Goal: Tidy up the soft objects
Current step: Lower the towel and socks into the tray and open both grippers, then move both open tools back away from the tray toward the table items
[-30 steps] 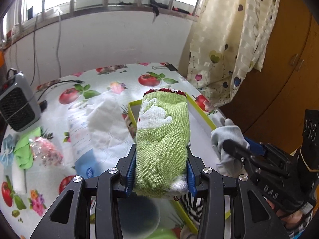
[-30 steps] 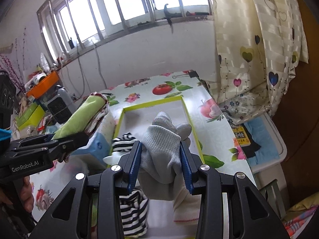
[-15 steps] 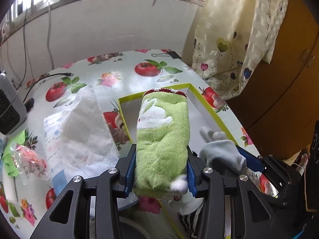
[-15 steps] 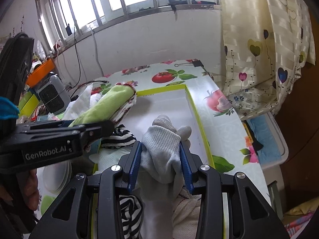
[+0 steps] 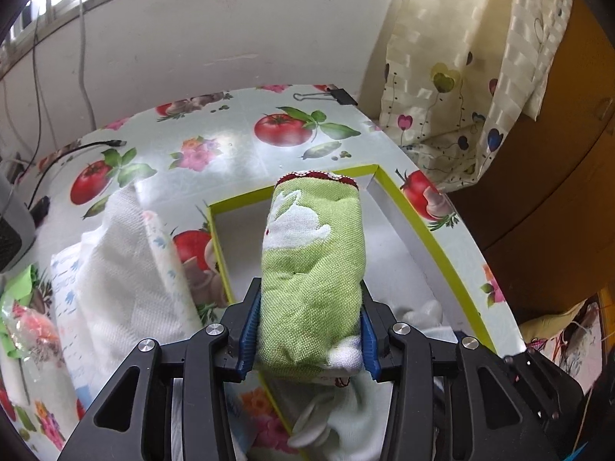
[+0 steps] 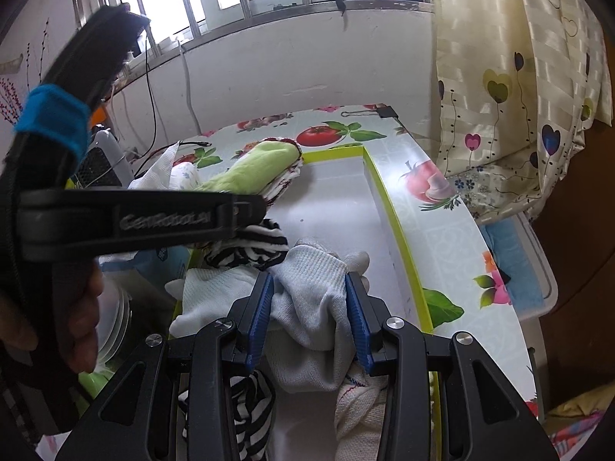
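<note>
My left gripper (image 5: 309, 299) is shut on a rolled green towel (image 5: 313, 269) with a white rabbit pattern, held above the yellow-rimmed white tray (image 5: 423, 226). The towel (image 6: 257, 169) also shows in the right wrist view, above the tray's (image 6: 388, 207) far left part. My right gripper (image 6: 309, 303) is shut on a grey knit glove (image 6: 315, 288) low over the near part of the tray. A black-and-white striped cloth (image 6: 250, 246) and a white knit cloth (image 6: 361, 407) lie in the tray near it.
A white tissue pack (image 5: 127, 269) lies left of the tray on the fruit-print tablecloth (image 5: 238, 138). A grey heater (image 5: 11, 238) stands at far left. A binder clip (image 5: 330, 96) sits at the table's far edge. A curtain (image 5: 461, 77) hangs at right.
My left gripper has moved forward and right with the green towel, from beside the tray to over it. My right gripper has sunk lower into the tray with the glove.
</note>
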Demonstrator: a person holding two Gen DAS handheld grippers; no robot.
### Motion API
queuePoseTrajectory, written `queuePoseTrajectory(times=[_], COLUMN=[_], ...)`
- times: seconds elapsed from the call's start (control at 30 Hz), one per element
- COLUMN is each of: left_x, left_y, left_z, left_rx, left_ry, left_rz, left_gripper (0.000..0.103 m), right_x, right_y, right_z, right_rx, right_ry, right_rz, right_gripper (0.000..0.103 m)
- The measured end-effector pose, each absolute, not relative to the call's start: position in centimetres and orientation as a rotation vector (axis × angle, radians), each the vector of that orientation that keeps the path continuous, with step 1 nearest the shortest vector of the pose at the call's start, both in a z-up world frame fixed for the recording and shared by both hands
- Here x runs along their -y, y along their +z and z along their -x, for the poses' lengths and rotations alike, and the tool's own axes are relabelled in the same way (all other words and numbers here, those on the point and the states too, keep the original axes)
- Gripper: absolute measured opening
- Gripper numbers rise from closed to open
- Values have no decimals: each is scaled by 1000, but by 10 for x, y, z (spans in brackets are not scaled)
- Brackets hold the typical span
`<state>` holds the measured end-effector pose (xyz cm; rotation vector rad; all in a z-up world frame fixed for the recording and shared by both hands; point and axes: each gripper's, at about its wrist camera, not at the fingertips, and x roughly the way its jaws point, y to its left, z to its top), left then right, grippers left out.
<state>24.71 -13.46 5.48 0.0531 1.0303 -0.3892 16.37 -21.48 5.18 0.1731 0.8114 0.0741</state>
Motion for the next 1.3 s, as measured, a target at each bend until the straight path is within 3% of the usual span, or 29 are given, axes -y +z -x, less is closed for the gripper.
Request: queuePoseTrajectory(times=[0.57,0.7,0.97,1.1,1.3], left_x=[140,138,134,131,121], left_y=[46,50,59,68,81], left_z=[-256,-254,-245,-235,-221], left_rx=[-1083,-1078,-1065,-1039,-998], left_ry=[-387,-396,-404,-403,-387], left_rz=[-27,-9,-14,-26,-19], left_gripper=[50,62,66,66,66], right_x=[213,214,213,215,216], right_y=[52,52,57,59,63], right_z=[-164,-162,-158,-155,-146], right_rx=[-816,-817,-807,-802,-802], right_ry=[61,56,44,30,10], right_rz=[-160,-166,-166,-179,-190], right_gripper=[42,48,52,65,65])
